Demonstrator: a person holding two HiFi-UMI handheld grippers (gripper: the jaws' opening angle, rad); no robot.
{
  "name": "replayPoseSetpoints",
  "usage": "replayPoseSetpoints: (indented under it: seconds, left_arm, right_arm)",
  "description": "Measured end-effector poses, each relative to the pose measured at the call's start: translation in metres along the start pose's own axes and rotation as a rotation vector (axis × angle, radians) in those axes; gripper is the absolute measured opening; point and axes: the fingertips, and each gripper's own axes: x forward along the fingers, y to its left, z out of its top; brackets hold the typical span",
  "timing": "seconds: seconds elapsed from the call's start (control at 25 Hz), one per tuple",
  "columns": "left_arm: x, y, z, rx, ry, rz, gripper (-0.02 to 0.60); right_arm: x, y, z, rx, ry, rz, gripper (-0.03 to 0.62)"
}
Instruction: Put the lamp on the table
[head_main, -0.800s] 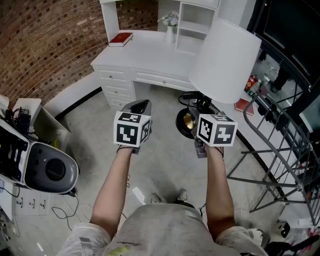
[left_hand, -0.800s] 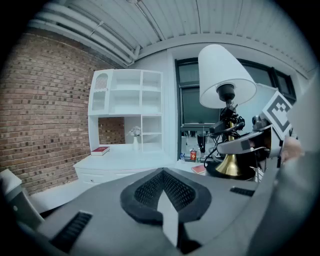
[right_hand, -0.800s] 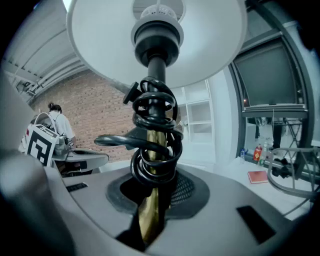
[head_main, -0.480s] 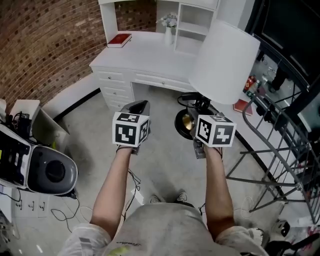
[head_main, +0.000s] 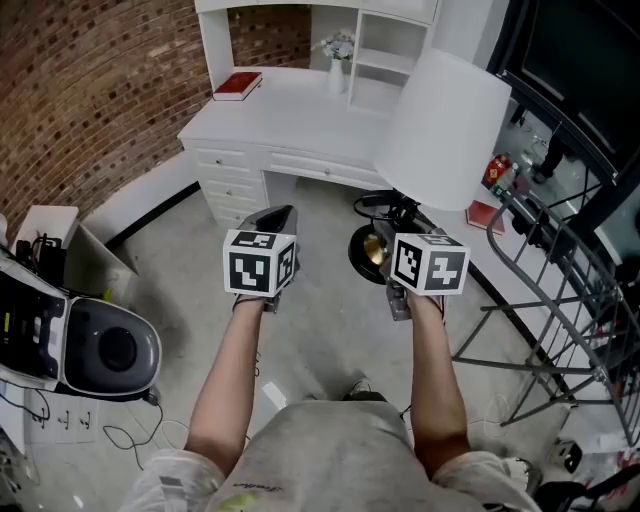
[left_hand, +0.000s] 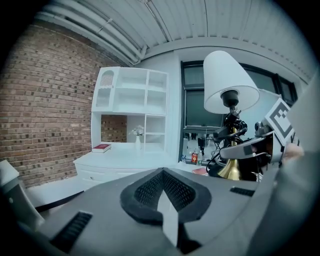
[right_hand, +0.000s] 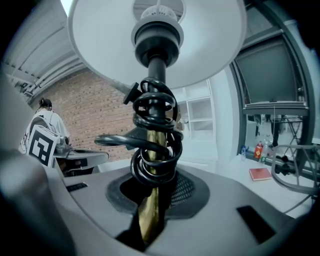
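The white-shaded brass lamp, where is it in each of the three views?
Head view: the white-shaded brass lamp is at upper right, its black base lower, near centre.
Left gripper view: the lamp is right of centre, its shade near the top.
Right gripper view: the lamp fills the centre, its stem gripped in the right claw.
Shared landmark: the white desk with shelf hutch.

You had a brick wall (head_main: 90, 90) running along your left. A red book (head_main: 238, 86) lay close to that wall's far end. A white vase (head_main: 338, 62) of pale flowers stood a little farther out from the wall than the book. Down at the wall's near end sat a grey-and-black machine (head_main: 100, 345) with loose cables (head_main: 125, 430) beside it. Well away from the wall, on your opposite side, stood a metal rack (head_main: 540, 270).
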Motion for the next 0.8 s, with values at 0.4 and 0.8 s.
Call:
replayPoseSetpoints:
  seconds: [0.4,0.8]
  left_arm:
    - [0.021,0.01,0.011,0.031,-0.005,-0.013,-0.006]
    - [0.072,0.02,0.028,0.044,0.003,-0.002,-0.006]
  right_arm:
    - [0.024,-0.007,0.005,0.014,-0.009,-0.003,0.087]
    - [0.065,-0.042,0.022,0.023,-0.014,0.009,0.087]
